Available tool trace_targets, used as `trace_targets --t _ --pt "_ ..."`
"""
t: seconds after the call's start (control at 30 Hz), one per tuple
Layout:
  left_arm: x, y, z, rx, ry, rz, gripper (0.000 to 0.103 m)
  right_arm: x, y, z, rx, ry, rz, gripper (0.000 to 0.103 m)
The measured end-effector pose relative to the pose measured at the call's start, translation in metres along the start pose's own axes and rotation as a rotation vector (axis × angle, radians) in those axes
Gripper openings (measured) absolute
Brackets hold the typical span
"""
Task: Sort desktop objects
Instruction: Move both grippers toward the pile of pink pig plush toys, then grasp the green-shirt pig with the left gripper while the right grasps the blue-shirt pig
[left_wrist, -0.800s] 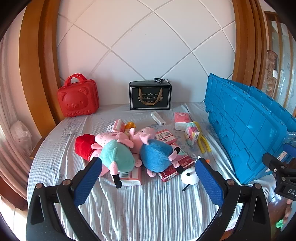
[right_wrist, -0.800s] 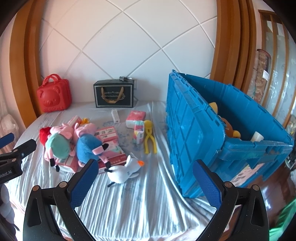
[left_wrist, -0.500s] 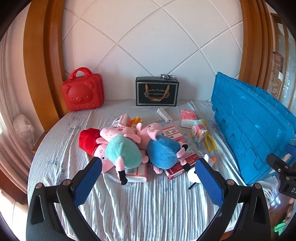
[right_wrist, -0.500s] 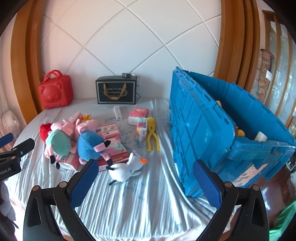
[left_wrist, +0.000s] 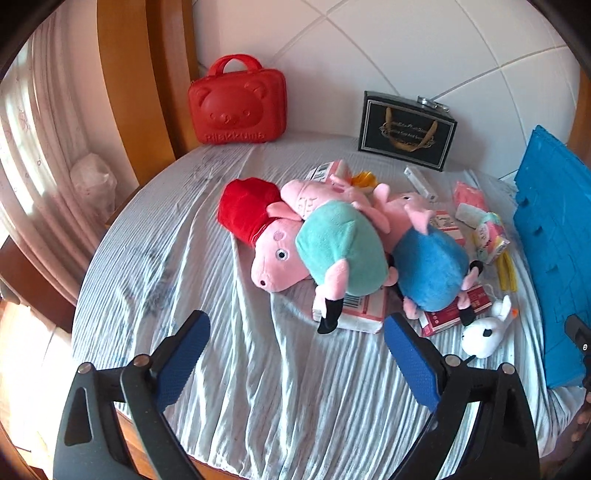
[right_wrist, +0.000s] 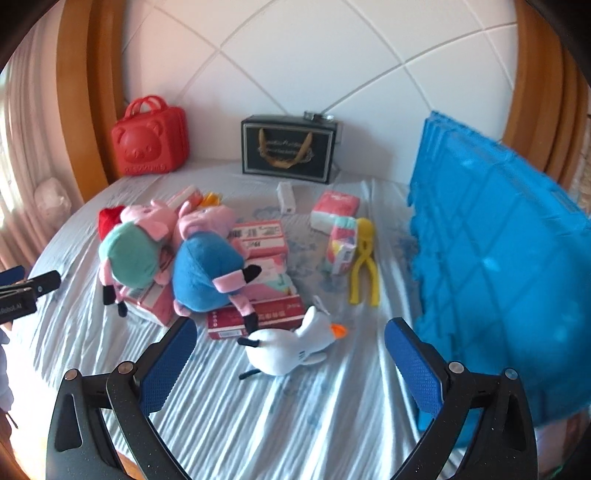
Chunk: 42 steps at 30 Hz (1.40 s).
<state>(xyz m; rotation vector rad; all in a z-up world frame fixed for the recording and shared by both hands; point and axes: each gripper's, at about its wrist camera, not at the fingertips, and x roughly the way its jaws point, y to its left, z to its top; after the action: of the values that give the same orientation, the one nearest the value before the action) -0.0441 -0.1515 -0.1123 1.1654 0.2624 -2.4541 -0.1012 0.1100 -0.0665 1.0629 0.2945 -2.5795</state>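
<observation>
A heap of toys lies mid-table on the white cloth: a pink pig plush in a green dress (left_wrist: 340, 251), one in a blue dress (left_wrist: 428, 266) and one in red (left_wrist: 247, 210), over red and pink boxes (right_wrist: 258, 236). A white goose plush (right_wrist: 288, 350) lies nearest the right gripper (right_wrist: 290, 354), which hangs open just above and in front of it. The left gripper (left_wrist: 295, 350) is open over bare cloth in front of the green pig. A blue crate (right_wrist: 498, 258) stands at the right. Neither gripper holds anything.
A red bear case (left_wrist: 238, 105) and a black gift box (left_wrist: 406, 131) stand against the padded wall. Yellow pliers (right_wrist: 364, 258), a tissue pack (right_wrist: 334, 208) and a colourful pack (right_wrist: 341, 247) lie between the heap and the crate. Wooden frame at both sides.
Both grippers have moved forward and dipped toward the table. The left view swung left onto the pig plushes. The right view closed in on the white goose. Both stay open.
</observation>
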Motion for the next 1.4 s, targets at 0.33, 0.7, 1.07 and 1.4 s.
trace_targets --t 0.33,0.7,1.07,1.4 --pt "0.04 -0.004 0.013 -0.058 0.066 0.068 0.096 0.083 -0.017 0.004 -0.036 0.128 0.069 0.103" --pt "0.084 -0.039 0.07 0.094 0.086 -0.011 0.096 0.1 -0.014 0.02 -0.007 0.17 -0.012 0.103" --pt "0.136 -0.037 0.112 0.122 0.205 -0.096 0.096 0.118 -0.03 -0.004 0.175 0.336 -0.092 0.1" --pt "0.173 -0.052 0.106 0.195 0.389 -0.125 0.089 0.124 0.027 0.062 0.028 0.252 0.031 0.086"
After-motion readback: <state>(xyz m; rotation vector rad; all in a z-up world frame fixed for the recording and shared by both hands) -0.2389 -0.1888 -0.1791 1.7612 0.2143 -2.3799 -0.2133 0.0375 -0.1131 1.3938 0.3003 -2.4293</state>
